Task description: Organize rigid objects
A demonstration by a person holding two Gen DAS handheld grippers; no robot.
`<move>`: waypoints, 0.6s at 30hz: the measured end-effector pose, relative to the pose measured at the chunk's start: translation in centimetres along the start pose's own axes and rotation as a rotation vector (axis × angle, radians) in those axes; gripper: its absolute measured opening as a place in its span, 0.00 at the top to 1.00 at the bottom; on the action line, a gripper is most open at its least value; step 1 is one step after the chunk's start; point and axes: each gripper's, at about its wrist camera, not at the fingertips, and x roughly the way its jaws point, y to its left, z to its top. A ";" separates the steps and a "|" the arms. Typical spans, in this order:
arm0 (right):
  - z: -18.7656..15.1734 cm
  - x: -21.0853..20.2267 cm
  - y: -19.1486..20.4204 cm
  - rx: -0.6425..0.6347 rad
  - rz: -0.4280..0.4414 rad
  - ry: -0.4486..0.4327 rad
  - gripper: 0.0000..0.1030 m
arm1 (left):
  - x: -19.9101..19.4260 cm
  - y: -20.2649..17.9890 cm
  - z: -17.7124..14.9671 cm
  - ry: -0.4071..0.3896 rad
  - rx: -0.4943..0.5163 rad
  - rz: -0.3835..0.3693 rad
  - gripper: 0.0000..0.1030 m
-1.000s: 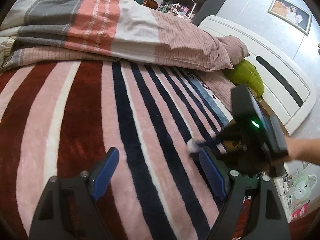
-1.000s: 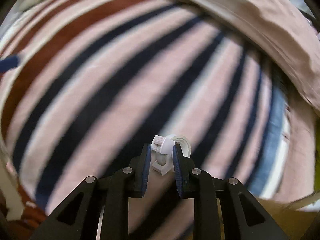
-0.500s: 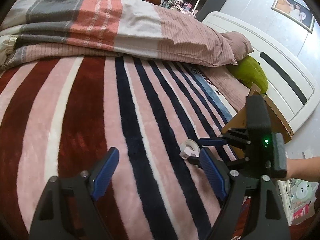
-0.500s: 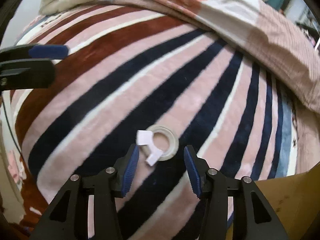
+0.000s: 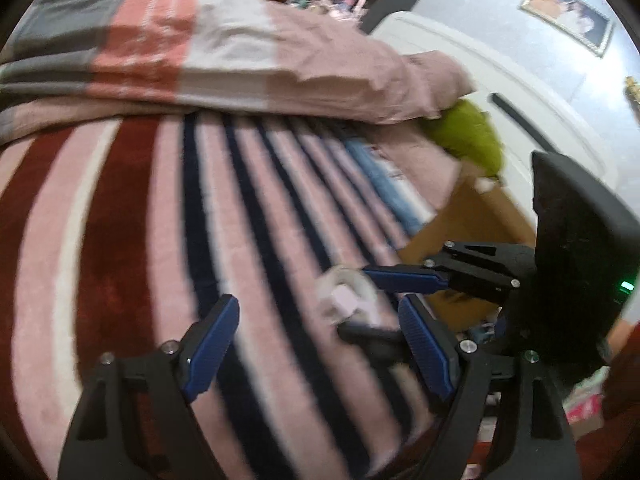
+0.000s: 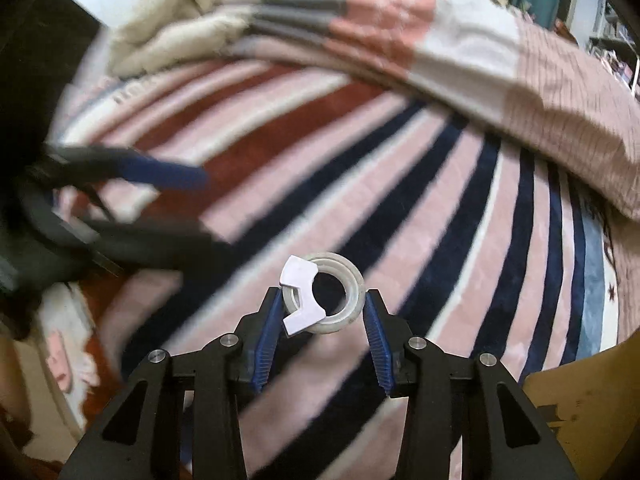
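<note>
A white tape ring [image 6: 354,280] with a white clip on its left side sits between the blue pads of my right gripper [image 6: 322,304]. The jaws are closing and both pads touch the ring's sides, over the striped blanket [image 6: 420,240]. In the left wrist view the ring [image 5: 344,300] is blurred, and the right gripper [image 5: 354,299] reaches in from the right around it. My left gripper [image 5: 318,306] stands open and holds nothing, just short of the ring. From the right wrist it shows as a blurred left gripper [image 6: 214,214] at the left.
A brown cardboard box [image 5: 472,220] stands at the bed's right edge, its corner [image 6: 580,400] beside my right gripper. A folded pink, grey and white duvet [image 5: 240,52] lies across the far side. A green plush [image 5: 472,140] rests against the white headboard [image 5: 520,92].
The right gripper let go of the ring's clip, laid the ring flat on the blanket, and now closes across the whole ring. Both grippers rose, and the left one drew closer.
</note>
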 end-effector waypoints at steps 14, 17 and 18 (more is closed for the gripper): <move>-1.5 -13.8 -4.4 -0.018 -0.084 -0.284 0.64 | 2.5 -14.5 7.0 0.018 0.184 -0.098 0.74; -3.2 -16.2 -7.7 0.033 -0.114 -0.310 0.64 | 5.1 -18.1 8.3 0.054 0.237 -0.110 0.74; -3.7 -16.7 -8.5 0.049 -0.123 -0.312 0.64 | 6.1 -19.2 8.6 0.070 0.247 -0.118 0.74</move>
